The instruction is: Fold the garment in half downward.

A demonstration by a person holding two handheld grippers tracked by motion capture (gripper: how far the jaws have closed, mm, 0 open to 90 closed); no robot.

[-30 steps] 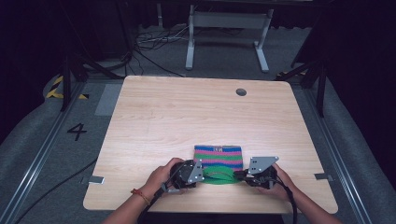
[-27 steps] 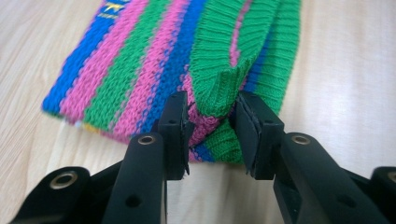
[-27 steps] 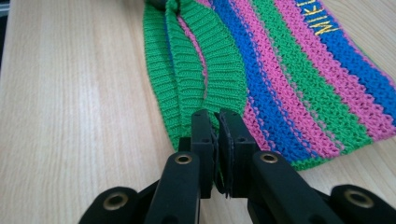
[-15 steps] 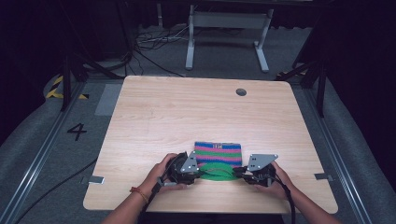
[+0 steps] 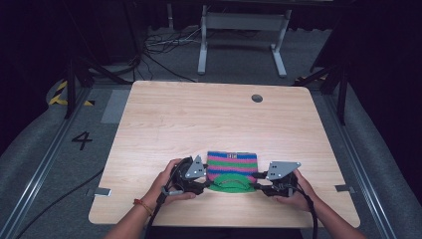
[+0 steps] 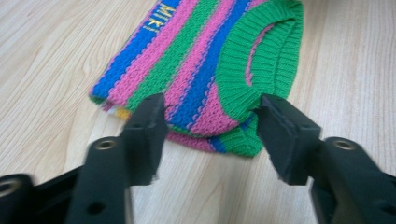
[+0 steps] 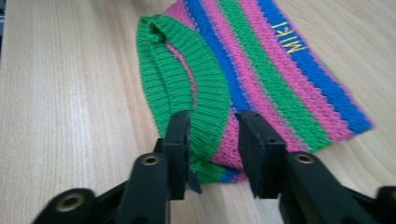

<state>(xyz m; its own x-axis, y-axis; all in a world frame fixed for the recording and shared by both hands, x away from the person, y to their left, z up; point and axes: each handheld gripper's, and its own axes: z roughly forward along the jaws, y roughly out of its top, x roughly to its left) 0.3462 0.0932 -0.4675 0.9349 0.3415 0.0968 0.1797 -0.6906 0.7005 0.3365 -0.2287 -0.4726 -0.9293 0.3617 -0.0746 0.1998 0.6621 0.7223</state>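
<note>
A small knit sweater (image 5: 231, 163) with pink, green and blue stripes lies folded flat near the table's front edge, its green collar (image 5: 233, 183) toward me. Yellow lettering (image 6: 161, 16) sits on a blue stripe. My left gripper (image 5: 206, 185) is at the sweater's front left corner. In the left gripper view it (image 6: 210, 116) is wide open, its jaws on either side of that corner (image 6: 205, 130). My right gripper (image 5: 260, 188) is at the front right corner. In the right gripper view it (image 7: 212, 135) is open more narrowly, with the collar's edge (image 7: 205, 112) between its jaws.
The light wooden table (image 5: 209, 119) has a round cable hole (image 5: 257, 98) at the back right. A metal stand (image 5: 241, 35) and cables lie on the floor beyond the far edge. A hand (image 5: 166, 181) holds each gripper at the front edge.
Both grippers have edged slightly forward onto the sweater's front corners. The sweater has stayed in place.
</note>
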